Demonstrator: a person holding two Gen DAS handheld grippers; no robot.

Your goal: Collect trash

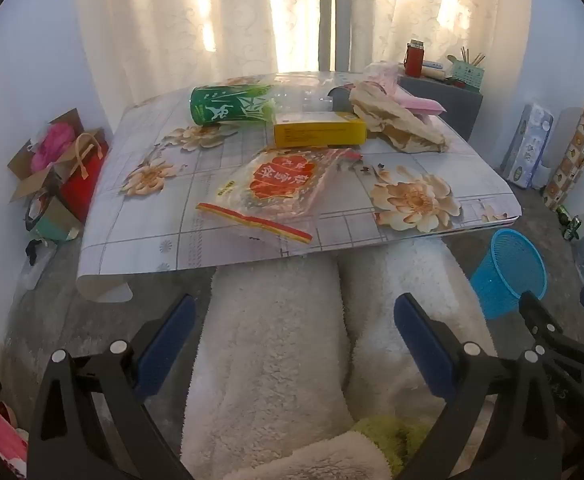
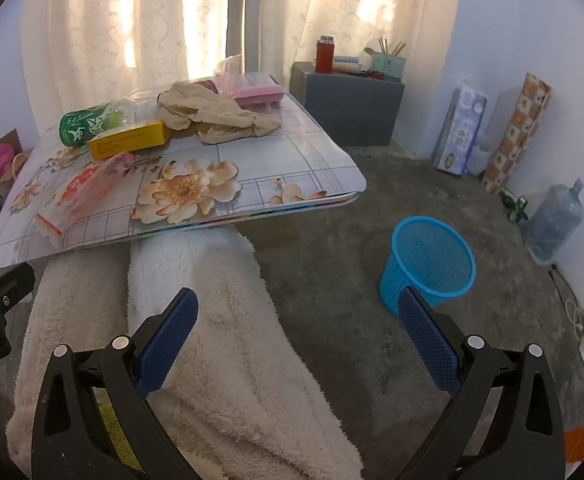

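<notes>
Currently trash sits on the low table point(image 1: 163, 240): plastic bag point(image 1: 275, 194) near the front edge, yellow box point(image 1: 319, 132) mid-table, green bottle point(image 1: 231, 105) behind it toward the back-left, crumpled paper point(image 1: 396, 120) at back-right. Blue basket point(image 2: 428, 264) stands on the floor off the right edge. Left gripper point(image 1: 294, 344) and right gripper point(image 2: 298, 336) hover over white-clad legs point(image 2: 211, 320), fingers apart, holding nothing.

Blue basket point(image 2: 428, 264), yellow box point(image 1: 319, 131), floral tablecloth point(image 1: 163, 216)
</notes>
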